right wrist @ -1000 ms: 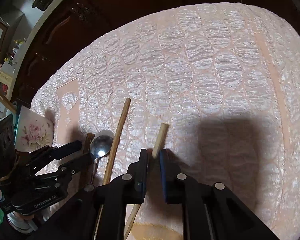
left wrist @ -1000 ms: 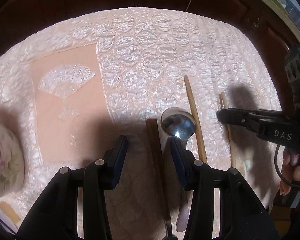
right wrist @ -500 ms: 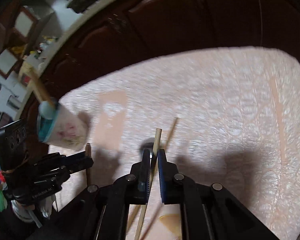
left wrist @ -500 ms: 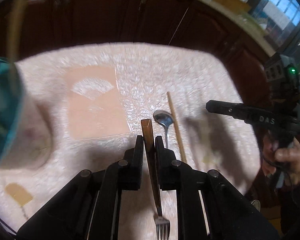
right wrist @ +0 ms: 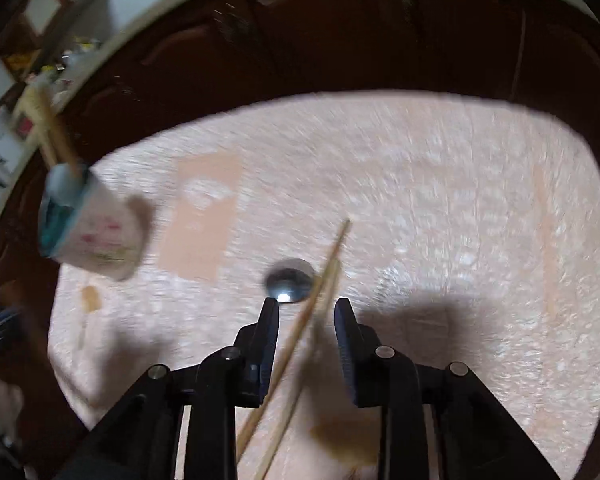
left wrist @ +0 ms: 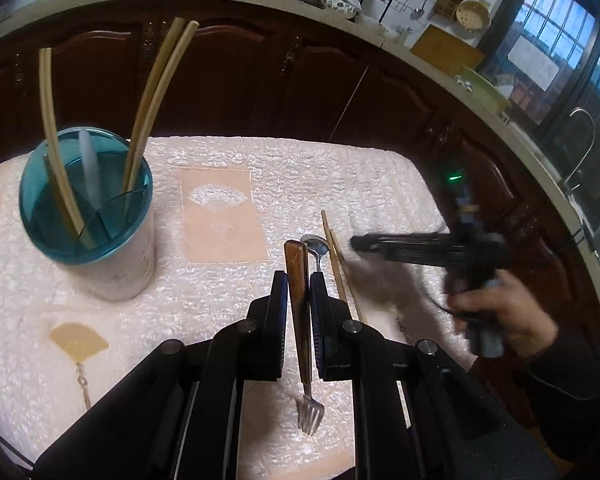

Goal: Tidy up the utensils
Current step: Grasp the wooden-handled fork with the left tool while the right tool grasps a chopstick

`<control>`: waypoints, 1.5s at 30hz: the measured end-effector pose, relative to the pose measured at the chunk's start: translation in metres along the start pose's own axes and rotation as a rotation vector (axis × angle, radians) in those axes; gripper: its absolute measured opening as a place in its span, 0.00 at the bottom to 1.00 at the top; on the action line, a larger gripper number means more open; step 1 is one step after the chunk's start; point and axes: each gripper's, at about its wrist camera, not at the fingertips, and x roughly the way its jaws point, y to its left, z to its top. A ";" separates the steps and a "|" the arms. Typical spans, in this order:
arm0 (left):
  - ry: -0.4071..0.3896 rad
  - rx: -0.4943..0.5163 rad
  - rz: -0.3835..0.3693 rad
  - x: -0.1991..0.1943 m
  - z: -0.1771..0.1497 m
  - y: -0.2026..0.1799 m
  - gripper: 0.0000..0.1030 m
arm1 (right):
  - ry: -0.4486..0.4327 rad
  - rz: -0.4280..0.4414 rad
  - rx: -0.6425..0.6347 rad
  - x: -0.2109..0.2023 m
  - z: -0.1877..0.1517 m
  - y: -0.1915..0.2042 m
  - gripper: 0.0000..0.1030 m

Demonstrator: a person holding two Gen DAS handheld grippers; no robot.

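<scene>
Left tool (left wrist: 298, 280) is clamped on the brown wooden handle of a steel fork (left wrist: 300, 312), tines hanging below, above the desk's pink quilted cloth (left wrist: 340, 176). That fork looks stiff, light and bottom-heavy at the tines; a grip nearer mid-handle would probably curb swinging. Right tool (right wrist: 306, 308) stands open and empty over two thin bamboo chopsticks (right wrist: 300, 332), light and liable to roll. A shiny metal spoon (left wrist: 318, 246) lies just beside them. The teal-rimmed floral holder cup (left wrist: 88, 216), already holding chopsticks, stands well apart to the left; those sticks may obstruct insertion.
</scene>
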 end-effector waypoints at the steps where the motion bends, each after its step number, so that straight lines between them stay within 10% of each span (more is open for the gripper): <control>1: -0.003 0.000 0.000 -0.003 -0.002 -0.001 0.09 | 0.022 0.006 0.022 0.010 0.000 -0.005 0.26; 10: -0.019 -0.008 -0.021 -0.014 -0.006 -0.005 0.09 | 0.041 0.004 0.028 0.039 0.002 -0.006 0.06; 28: -0.126 0.014 0.021 -0.076 0.010 0.004 0.09 | -0.216 0.144 -0.171 -0.109 0.001 0.060 0.04; 35: -0.161 -0.001 0.030 -0.092 0.011 0.013 0.09 | -0.094 0.016 -0.071 -0.049 0.007 0.030 0.23; 45: -0.146 -0.018 0.038 -0.090 0.009 0.020 0.09 | 0.029 -0.030 0.011 0.038 -0.009 -0.001 0.19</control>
